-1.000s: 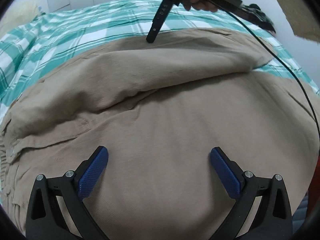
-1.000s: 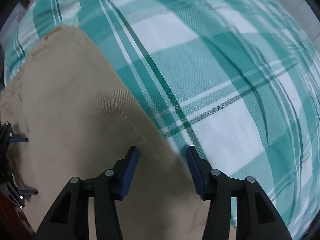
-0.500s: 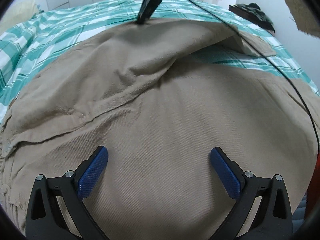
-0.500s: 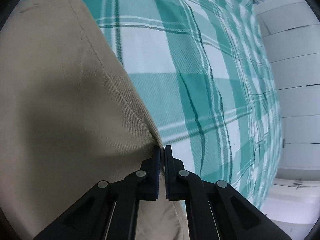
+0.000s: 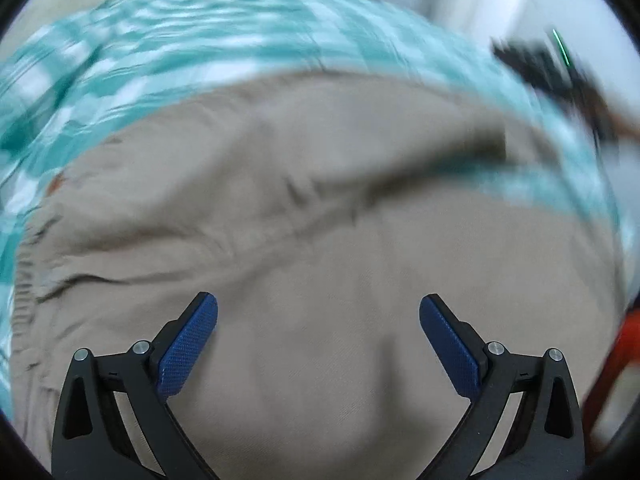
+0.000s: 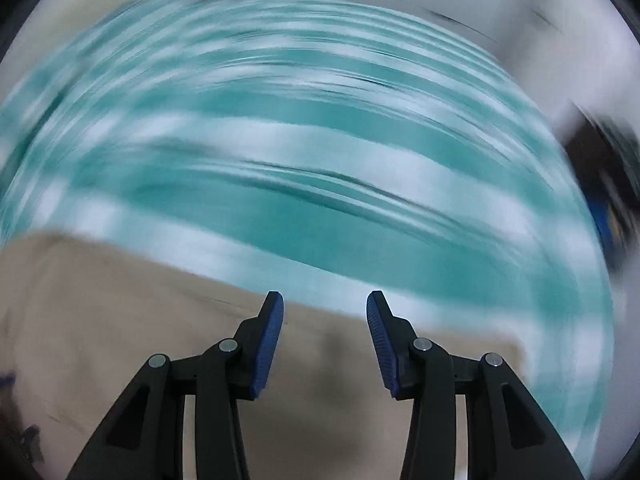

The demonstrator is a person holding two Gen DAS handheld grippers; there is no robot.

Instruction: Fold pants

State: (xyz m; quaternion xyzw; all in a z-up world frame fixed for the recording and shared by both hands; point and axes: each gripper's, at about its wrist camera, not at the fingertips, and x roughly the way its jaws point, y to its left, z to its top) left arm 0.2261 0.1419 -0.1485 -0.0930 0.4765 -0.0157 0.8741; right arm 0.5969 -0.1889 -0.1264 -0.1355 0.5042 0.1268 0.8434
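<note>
Only the left claw (image 5: 318, 316) view shows the pants' (image 5: 320, 240) folded leg.

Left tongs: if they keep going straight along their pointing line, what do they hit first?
Most likely the tan pants. The left tongs point down at the cloth, open, with nothing between the pads. The frame is motion-blurred, so the gap to the fabric is unclear. The plaid sheet lies further off.

Bedsheet (image 6: 304, 152) & pants (image 5: 320, 240) motion-blurred, both views.
</note>
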